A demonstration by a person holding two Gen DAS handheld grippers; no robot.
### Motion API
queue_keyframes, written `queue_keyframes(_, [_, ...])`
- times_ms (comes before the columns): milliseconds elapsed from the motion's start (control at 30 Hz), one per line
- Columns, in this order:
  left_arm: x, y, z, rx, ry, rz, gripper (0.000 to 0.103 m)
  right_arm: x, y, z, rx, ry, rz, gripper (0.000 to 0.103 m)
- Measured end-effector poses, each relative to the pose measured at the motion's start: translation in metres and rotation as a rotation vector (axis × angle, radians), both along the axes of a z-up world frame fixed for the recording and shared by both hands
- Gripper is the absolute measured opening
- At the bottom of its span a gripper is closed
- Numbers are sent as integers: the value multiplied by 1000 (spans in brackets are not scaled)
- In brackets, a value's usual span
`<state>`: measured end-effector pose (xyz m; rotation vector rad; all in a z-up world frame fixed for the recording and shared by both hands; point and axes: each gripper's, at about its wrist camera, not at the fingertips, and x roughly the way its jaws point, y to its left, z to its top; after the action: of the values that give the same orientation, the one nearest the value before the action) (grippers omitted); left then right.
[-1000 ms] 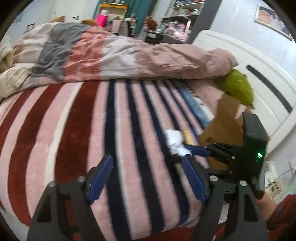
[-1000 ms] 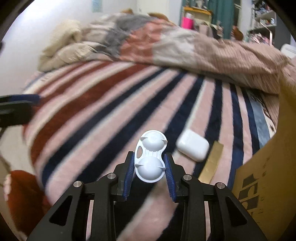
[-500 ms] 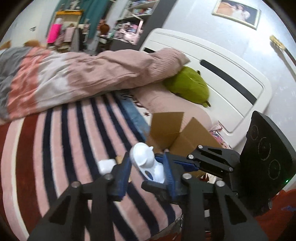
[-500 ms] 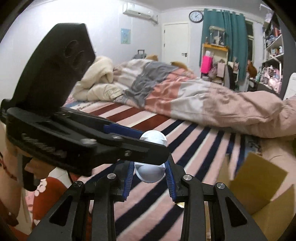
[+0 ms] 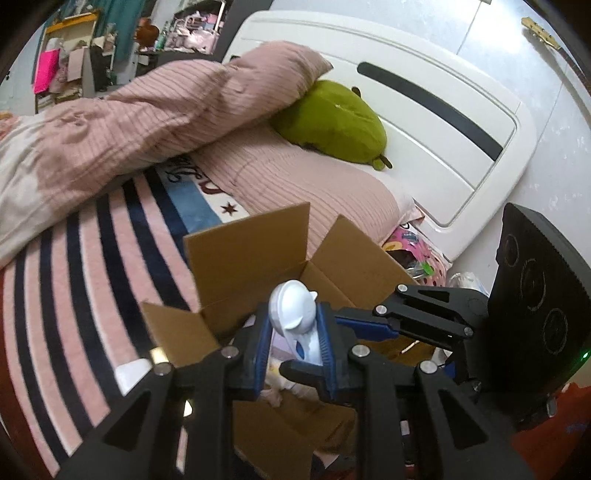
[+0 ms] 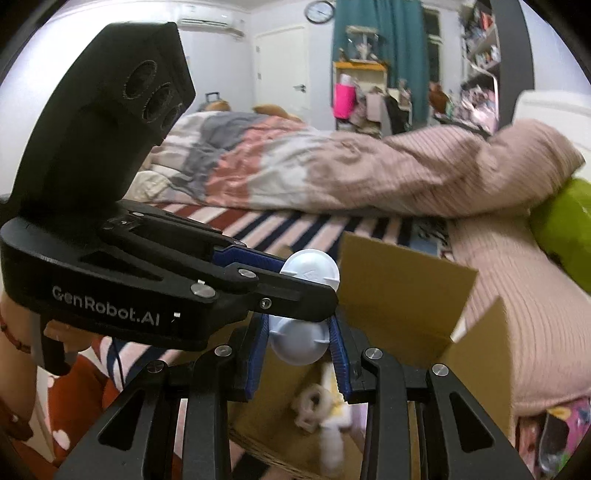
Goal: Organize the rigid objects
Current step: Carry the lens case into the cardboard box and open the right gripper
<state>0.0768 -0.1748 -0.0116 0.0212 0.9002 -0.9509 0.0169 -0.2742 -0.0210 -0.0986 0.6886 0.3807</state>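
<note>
Two grippers (image 5: pixel 293 341) (image 6: pixel 299 343) together clench one white plastic piece (image 5: pixel 295 314) above one cardboard box (image 5: pixel 251 254).

A lived-in home bedroom: a bed (image 5: pixel 92 266) with a striped blanket, a rumpled pink duvet (image 6: pixel 369 173), a white headboard (image 5: pixel 424 122) and a green plush pillow (image 5: pixel 332 122). Teal curtains (image 6: pixel 376 44), a wall clock (image 6: pixel 319 11), a closed door (image 6: pixel 280 70) and cluttered shelves (image 6: pixel 480 48) line the far wall.

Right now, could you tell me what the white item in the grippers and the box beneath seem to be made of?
White item: likely hard moulded plastic, smooth with a slight sheen and crisp domed edges.
Box: brown corrugated cardboard, matte, with creased flaps standing open.
</note>
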Motion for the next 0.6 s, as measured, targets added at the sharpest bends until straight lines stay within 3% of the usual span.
queue_keyframes(133, [4, -12, -6, 11, 14, -16, 24, 1, -14, -6, 9, 35, -26, 27])
queue_keyframes(267, [3, -14, -5, 26, -5, 4, 56, -3, -23, -6, 14, 45, -38, 29])
queue_keyframes(400, [-1, -9, -1, 31, -29, 22, 66, -7, -27, -6, 21, 49, -39, 43])
queue_keyframes(600, [-9, 4, 7, 47, -77, 62, 71, -8, -21, -5, 19, 50, -42, 44])
